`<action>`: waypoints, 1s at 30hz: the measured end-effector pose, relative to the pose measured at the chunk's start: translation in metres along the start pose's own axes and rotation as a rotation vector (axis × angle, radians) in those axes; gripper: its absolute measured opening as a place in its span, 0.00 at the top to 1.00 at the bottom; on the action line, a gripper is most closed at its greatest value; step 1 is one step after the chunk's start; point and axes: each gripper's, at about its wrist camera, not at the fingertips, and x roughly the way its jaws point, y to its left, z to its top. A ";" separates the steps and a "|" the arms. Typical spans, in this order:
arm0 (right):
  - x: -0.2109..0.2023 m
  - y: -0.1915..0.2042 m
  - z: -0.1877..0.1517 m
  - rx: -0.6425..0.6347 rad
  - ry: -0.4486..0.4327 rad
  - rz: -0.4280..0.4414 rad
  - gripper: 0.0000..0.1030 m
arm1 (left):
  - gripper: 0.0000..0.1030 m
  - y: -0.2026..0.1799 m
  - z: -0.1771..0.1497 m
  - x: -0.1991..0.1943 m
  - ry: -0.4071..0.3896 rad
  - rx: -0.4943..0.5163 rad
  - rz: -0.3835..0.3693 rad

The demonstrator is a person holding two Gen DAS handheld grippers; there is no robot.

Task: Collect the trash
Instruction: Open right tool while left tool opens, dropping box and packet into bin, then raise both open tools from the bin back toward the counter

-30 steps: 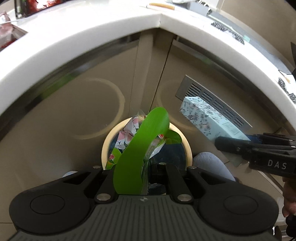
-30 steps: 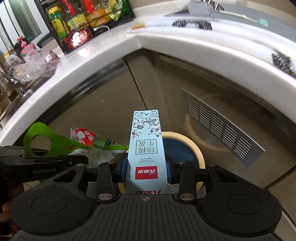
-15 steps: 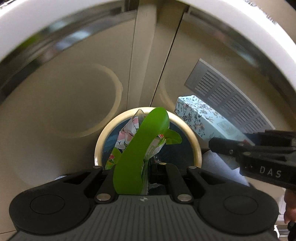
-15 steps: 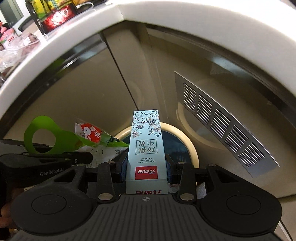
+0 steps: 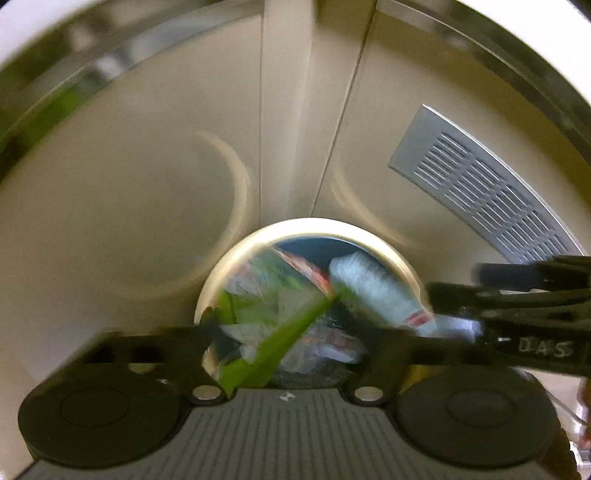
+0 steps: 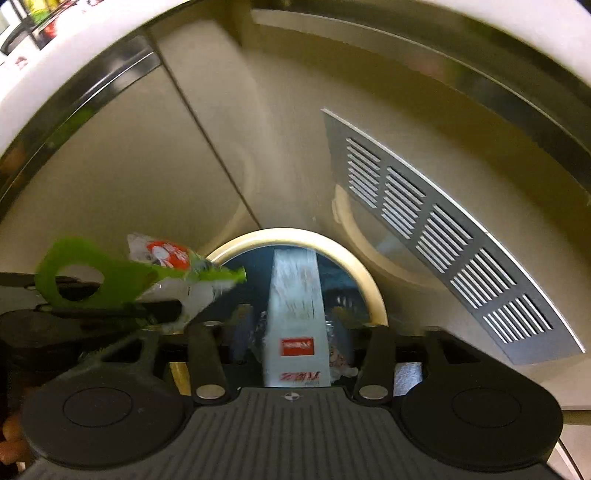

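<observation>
Drops two pieces of trash into a round bin tucked in a cabinet corner.

Faces beige cabinet doors under a white desk edge, with a slatted vent grille to the right. Looks down into a cream-rimmed bin already lined with wrappers. Holds the right hand-held gripper with jaws spread clear of a pale blue carton, blurred and apparently dropping straight into the opening. Holds the left hand-held gripper with jaws also wide apart, gripping nothing. Shows a green-handled wrapper loose beside it, at the bin's left rim. To finish well: keep both sets of jaws wide and level over the middle of the opening. Likely needs a nudge inward on the wrapper, since it may snag the rim.
</observation>
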 end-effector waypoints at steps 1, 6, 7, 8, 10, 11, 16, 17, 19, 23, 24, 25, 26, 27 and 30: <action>-0.002 -0.002 0.000 0.014 -0.011 -0.008 0.35 | 0.01 0.001 -0.001 -0.004 -0.023 0.007 0.013; -0.017 -0.006 -0.004 0.050 -0.016 -0.001 0.27 | 0.01 0.005 -0.004 -0.022 -0.023 0.009 0.003; -0.021 -0.005 -0.007 0.054 -0.011 0.008 0.26 | 0.01 0.007 -0.004 -0.025 -0.025 0.014 0.008; -0.025 -0.004 -0.009 0.060 -0.006 0.020 0.25 | 0.01 0.006 -0.006 -0.031 -0.027 0.020 0.011; -0.033 -0.001 -0.011 0.059 0.003 0.053 0.22 | 0.00 0.005 -0.013 -0.043 -0.032 0.030 0.027; -0.039 0.003 -0.016 0.050 0.002 0.068 0.21 | 0.00 0.005 -0.016 -0.049 -0.033 0.031 0.035; -0.070 0.019 -0.038 -0.034 -0.036 0.097 0.16 | 0.00 0.003 -0.042 -0.086 -0.059 0.006 0.078; -0.076 0.022 -0.042 -0.052 -0.050 0.097 0.16 | 0.00 0.007 -0.048 -0.090 -0.068 0.006 0.086; -0.088 0.029 -0.051 -0.092 -0.080 0.089 0.16 | 0.00 0.002 -0.055 -0.100 -0.093 0.009 0.107; -0.108 0.043 -0.060 -0.153 -0.156 0.055 0.15 | 0.00 -0.005 -0.072 -0.118 -0.146 0.006 0.138; -0.111 0.042 -0.060 -0.161 -0.170 0.049 0.15 | 0.00 -0.006 -0.073 -0.122 -0.156 0.011 0.145; -0.115 0.043 -0.062 -0.167 -0.182 0.045 0.15 | 0.00 -0.009 -0.073 -0.123 -0.167 0.018 0.155; -0.117 0.044 -0.063 -0.174 -0.193 0.043 0.15 | 0.00 -0.010 -0.076 -0.123 -0.176 0.022 0.160; -0.120 0.046 -0.066 -0.179 -0.201 0.043 0.15 | 0.00 -0.012 -0.077 -0.125 -0.182 0.026 0.161; -0.126 0.048 -0.071 -0.186 -0.222 0.042 0.15 | 0.00 -0.015 -0.081 -0.132 -0.193 0.038 0.161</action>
